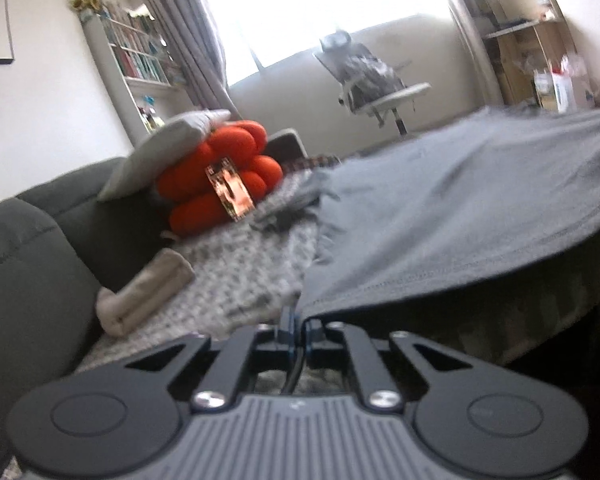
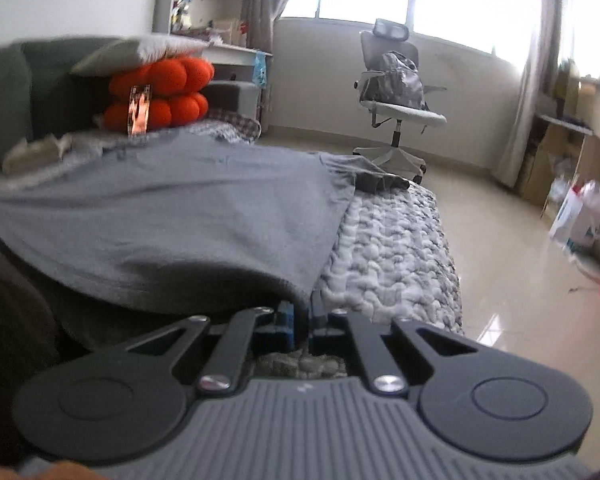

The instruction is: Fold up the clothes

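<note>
Bright window behind, a sofa (image 1: 40,240) on the left with an orange cushion (image 1: 224,176) and a rolled beige cloth (image 1: 148,292), and a knitted grey blanket (image 2: 392,248) spread over the seat. On that blanket lies the grey shirt (image 1: 460,208), its near hem lifted clear and hanging in a shallow sag between the two tools.

Left tool (image 1: 298,326) first: jaws clenched on the shirt's near left corner, right at the stitched hem. Over to the right tool (image 2: 300,308): clamped as well, fabric bunched between the fingers at the near right corner. Further right there is only the tiled floor and an office chair (image 2: 396,100).

Handling, by my read: light, limp jersey, no stiffness at all, so it droops wherever it isn't held and will drag on that nubbly blanket instead of sliding. Not fragile. The hem corners look like the right grip, since the double stitching gives the pads something to bite, and keeping both tools level should keep the edge taut.

Orientation: the held hem runs left to right across both views; the long axis runs away from the cameras, toward the cushion, with the far end resting flat on the blanket.
</note>
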Tool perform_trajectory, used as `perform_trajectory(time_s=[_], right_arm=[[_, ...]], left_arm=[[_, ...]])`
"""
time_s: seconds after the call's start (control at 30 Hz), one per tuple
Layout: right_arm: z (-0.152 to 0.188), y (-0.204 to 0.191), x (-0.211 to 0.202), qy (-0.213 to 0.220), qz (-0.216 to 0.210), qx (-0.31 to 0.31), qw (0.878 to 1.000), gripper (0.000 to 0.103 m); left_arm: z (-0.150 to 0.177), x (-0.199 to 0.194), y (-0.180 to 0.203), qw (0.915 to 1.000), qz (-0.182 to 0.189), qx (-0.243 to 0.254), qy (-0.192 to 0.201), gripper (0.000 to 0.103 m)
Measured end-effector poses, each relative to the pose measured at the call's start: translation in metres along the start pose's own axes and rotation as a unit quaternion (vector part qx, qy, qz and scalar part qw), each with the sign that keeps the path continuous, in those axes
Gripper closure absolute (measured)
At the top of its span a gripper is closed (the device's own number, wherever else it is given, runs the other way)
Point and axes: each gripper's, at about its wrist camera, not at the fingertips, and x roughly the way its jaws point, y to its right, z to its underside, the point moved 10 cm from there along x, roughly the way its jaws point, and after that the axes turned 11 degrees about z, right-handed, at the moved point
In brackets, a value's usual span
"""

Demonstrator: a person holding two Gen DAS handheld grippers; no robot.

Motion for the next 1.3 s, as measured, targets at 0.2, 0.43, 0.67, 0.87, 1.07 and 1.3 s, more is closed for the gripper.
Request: perform_trajectory(time_s=[0.2,0.43,0.67,0.87,1.07,1.3], right_arm=[[0.007,0.006,0.000,-0.027,0.004,-0.006,1.000,0.100],[0.058,0.007,0.031,-0.095,0.003,0.001,0.995,0.101],[0.060,0.008,0.030,-0.112,-0.009,0.005,0.994,0.099],[0.051,0.013,0.010,-0.114,-0.035,0.007,0.993,0.063],[0.017,0.019,-0.002,-0.078,-0.055,0.044,0.994,0.049],[-0.019,0.006,0.028,-0.056,-0.069,0.069,0.994,0.049]], left_arm=[[0.002,0.000,0.004,0.9994,0.020,0.011,-0.025,0.098],[0.041,0.029,0.030,0.9936,0.044,0.049,-0.091,0.098],[0.054,0.042,0.049,0.9869,0.058,0.094,-0.118,0.096],[0.042,0.021,0.037,0.9864,0.099,0.085,-0.100,0.051],[0.016,0.000,0.010,0.9898,0.127,0.025,-0.059,0.039],[-0.016,0.019,0.014,0.9828,0.177,-0.041,-0.031,0.035]])
